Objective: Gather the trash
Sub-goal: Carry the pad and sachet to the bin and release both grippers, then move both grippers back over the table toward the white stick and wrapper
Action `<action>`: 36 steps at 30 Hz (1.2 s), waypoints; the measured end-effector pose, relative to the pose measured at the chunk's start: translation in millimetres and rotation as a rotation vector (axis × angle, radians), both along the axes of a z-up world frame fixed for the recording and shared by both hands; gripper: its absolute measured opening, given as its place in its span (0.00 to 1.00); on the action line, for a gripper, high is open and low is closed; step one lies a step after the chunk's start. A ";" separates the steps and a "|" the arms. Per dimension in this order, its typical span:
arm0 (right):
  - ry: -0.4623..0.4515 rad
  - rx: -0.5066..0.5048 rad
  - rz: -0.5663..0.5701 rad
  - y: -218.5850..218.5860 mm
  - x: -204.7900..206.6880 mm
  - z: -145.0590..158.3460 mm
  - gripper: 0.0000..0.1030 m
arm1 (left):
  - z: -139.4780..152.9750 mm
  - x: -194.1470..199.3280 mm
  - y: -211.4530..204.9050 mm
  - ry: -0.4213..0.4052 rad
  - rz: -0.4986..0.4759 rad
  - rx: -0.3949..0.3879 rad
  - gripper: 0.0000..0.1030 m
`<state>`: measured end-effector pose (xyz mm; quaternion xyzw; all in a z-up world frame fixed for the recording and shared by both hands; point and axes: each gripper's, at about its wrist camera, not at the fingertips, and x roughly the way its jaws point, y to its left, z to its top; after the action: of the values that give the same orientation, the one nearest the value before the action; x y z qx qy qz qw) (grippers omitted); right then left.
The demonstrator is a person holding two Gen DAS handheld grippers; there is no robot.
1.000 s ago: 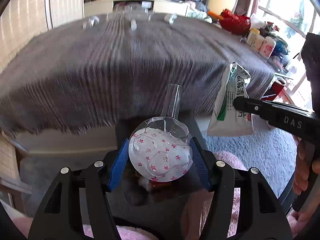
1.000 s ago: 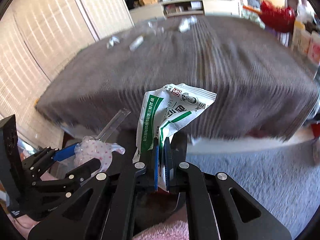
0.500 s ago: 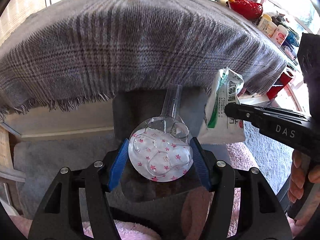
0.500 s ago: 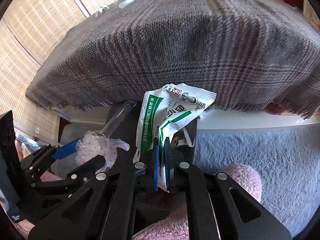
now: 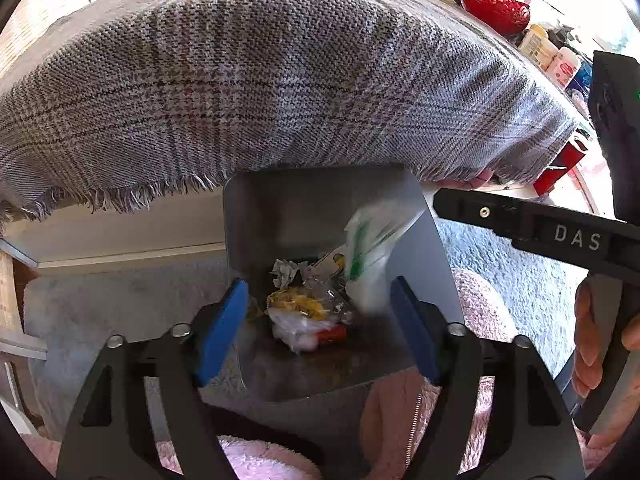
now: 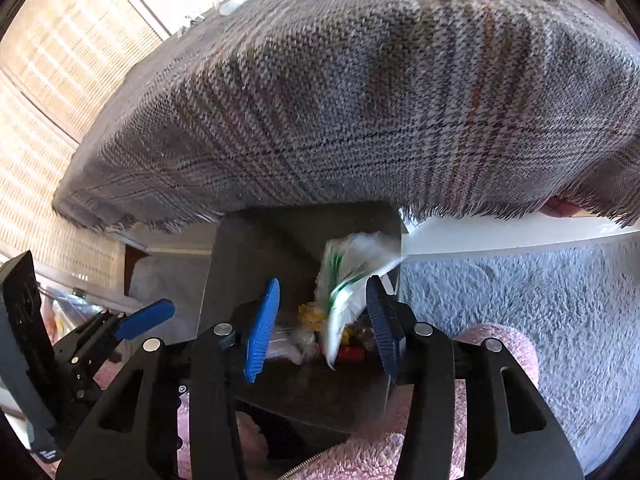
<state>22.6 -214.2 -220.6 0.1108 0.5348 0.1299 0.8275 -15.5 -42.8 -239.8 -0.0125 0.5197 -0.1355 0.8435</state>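
Observation:
A grey metal trash bin (image 5: 420, 248) stands on the floor below the table edge; it also shows in the right wrist view (image 6: 240, 256). My left gripper (image 5: 316, 324) is open and empty over the bin mouth. My right gripper (image 6: 322, 322) is open over the bin too. The white and green wrapper (image 5: 368, 256) is blurred, falling into the bin, and shows between the right fingers (image 6: 344, 284). Crumpled trash (image 5: 304, 312), yellow, white and red, lies at the bin's bottom. The clear star-patterned package is not clearly seen.
A table with a grey plaid cloth (image 5: 260, 80) overhangs the bin. A red bowl (image 5: 500, 10) and bottles (image 5: 540, 46) stand at its far right. A blue-grey rug (image 6: 540, 292) and pink fluffy fabric (image 5: 260, 460) lie around the bin. Woven blinds (image 6: 60, 60) are on the left.
Both grippers have opened. The star-patterned package has left the left gripper and the white and green wrapper has left the right one, dropping into the bin. Both views have tilted down.

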 end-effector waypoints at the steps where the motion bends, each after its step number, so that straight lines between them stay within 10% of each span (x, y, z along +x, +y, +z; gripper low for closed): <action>1: -0.012 -0.010 -0.009 -1.9 -1.1 3.0 0.58 | 1.1 -0.2 0.2 -0.003 0.005 0.006 0.80; 6: -0.084 -0.055 -0.052 -13.7 -6.9 20.2 0.96 | 11.9 0.5 2.1 -0.029 0.018 0.022 0.92; 36: -0.330 -0.079 -0.130 -53.3 29.4 127.3 0.97 | 129.8 55.7 25.9 -0.223 0.041 0.025 0.92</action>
<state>52.0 -267.5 -93.3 0.0898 0.3883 0.0716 0.9144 40.1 -16.9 -110.0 0.0028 0.4240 -0.1124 0.8987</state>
